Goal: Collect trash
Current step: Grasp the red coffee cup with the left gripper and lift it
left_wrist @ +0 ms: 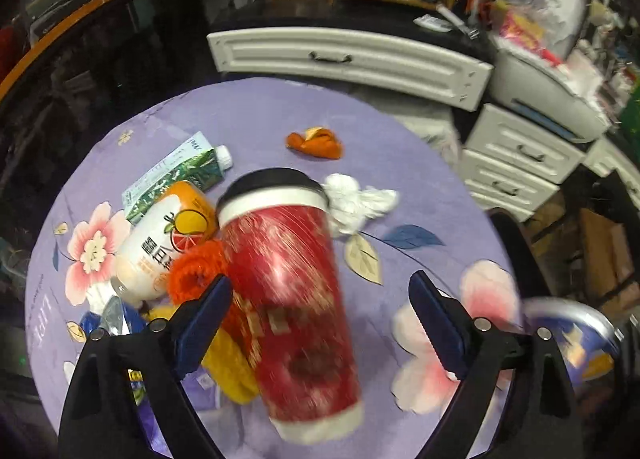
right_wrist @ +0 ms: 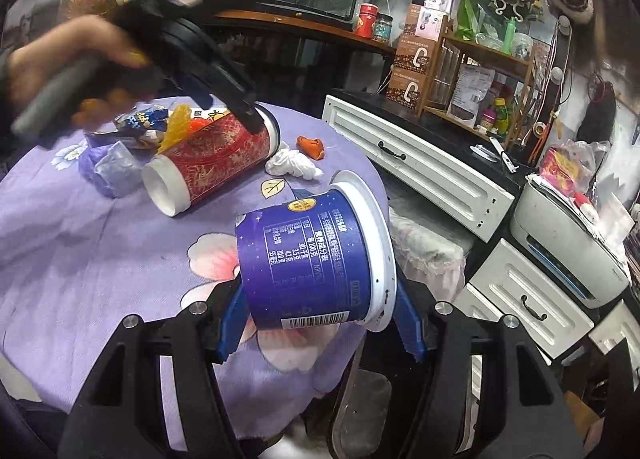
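Observation:
A red paper cup (left_wrist: 292, 299) with a black lid lies on its side on the purple flowered tablecloth (left_wrist: 248, 115). My left gripper (left_wrist: 320, 319) is open and straddles it; the right pad stands well clear of the cup. The right wrist view shows the same red cup (right_wrist: 216, 155) with the left gripper (right_wrist: 224, 71), held by a hand (right_wrist: 60, 55), over its lid end. My right gripper (right_wrist: 320, 319) is shut on a blue yoghurt tub (right_wrist: 308, 255), held tilted above the table's edge. That tub (left_wrist: 576, 343) appears blurred at the right of the left wrist view.
On the cloth lie orange peel (left_wrist: 316, 143), a crumpled white tissue (left_wrist: 356, 199), a green carton (left_wrist: 176, 175), a white-and-orange bottle (left_wrist: 160, 243), orange knitted stuff (left_wrist: 196, 271) and blue wrappers (right_wrist: 140, 123). White drawers (right_wrist: 416, 163) and a printer (right_wrist: 568, 251) stand beyond the table.

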Demonstrator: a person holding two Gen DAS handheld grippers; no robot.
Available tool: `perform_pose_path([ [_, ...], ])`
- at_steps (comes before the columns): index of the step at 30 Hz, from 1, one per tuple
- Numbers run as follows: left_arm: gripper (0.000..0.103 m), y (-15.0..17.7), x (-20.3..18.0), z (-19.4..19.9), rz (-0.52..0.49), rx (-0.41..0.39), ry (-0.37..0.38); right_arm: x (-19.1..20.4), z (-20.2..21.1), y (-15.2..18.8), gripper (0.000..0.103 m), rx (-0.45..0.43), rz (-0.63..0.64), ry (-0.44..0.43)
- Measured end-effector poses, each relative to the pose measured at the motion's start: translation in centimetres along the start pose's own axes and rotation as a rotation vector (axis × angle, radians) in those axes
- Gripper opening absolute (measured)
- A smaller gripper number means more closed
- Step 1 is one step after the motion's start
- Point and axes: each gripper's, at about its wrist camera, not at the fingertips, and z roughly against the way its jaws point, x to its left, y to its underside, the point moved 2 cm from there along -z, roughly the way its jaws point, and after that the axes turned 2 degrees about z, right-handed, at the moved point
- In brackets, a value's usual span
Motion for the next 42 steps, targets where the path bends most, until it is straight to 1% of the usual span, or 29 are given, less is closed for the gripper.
perform_pose_path([
  [5, 0.086, -1.0, 0.3, -2.6, -0.002, 0.062, -0.050, -0.1, 0.5, 0.9, 0.062, 0.002, -0.021, -0.016],
  [6, 0.086, -1.3, 0.4, -3.3, -0.005, 0.084, -0.073, -0.2, 0.5, 1.0, 0.062, 0.002, -0.026, -0.017],
  [10, 0.084, -1.9, 0.4, -4.9, -0.031, 0.110, -0.139, -0.6, 0.5, 1.7, 0.062, 0.007, -0.049, -0.022],
  [11, 0.082, -1.9, 0.5, -5.2, -0.035, 0.120, -0.149, -0.7, 0.5, 1.9, 0.062, 0.007, -0.061, -0.023],
  [14, 0.082, -1.9, 0.6, -6.2, -0.054, 0.144, -0.180, -1.0, 0.5, 2.1, 0.062, 0.006, -0.081, -0.025],
  [16, 0.082, -2.0, 0.5, -6.2, -0.058, 0.148, -0.187, -1.1, 0.6, 2.3, 0.062, 0.005, -0.088, -0.023],
  [18, 0.082, -2.2, 0.7, -5.9, -0.056, 0.149, -0.183, -1.1, 0.7, 2.4, 0.062, 0.006, -0.093, -0.024],
  [20, 0.082, -2.2, 0.6, -5.4, -0.044, 0.134, -0.168, -1.2, 1.1, 2.5, 0.062, 0.000, -0.101, -0.024],
  [23, 0.080, -2.0, 0.8, -3.7, -0.001, 0.087, -0.102, -1.2, 1.7, 2.6, 0.062, -0.010, -0.110, -0.023],
  [25, 0.080, -1.4, 0.9, -1.7, 0.017, 0.030, -0.056, -1.3, 2.2, 2.8, 0.062, -0.016, -0.116, -0.017],
  [26, 0.080, -1.1, 0.7, -1.0, 0.015, 0.007, -0.047, -1.4, 2.4, 3.0, 0.062, -0.018, -0.124, -0.017],
  [30, 0.080, 1.4, 0.8, 3.4, 0.008, -0.139, -0.019, -1.7, 3.0, 3.7, 0.062, -0.018, -0.144, -0.013],
  [34, 0.080, 4.1, 0.5, 6.3, 0.007, -0.256, -0.015, -1.9, 3.0, 4.3, 0.062, -0.015, -0.167, -0.017],
  [39, 0.080, 6.7, -0.3, 8.4, 0.009, -0.361, -0.030, -2.4, 3.1, 4.7, 0.062, -0.014, -0.191, -0.008],
  [42, 0.080, 7.7, -1.0, 9.1, 0.010, -0.416, -0.031, -3.3, 3.1, 5.4, 0.062, -0.007, -0.236, 0.002],
])
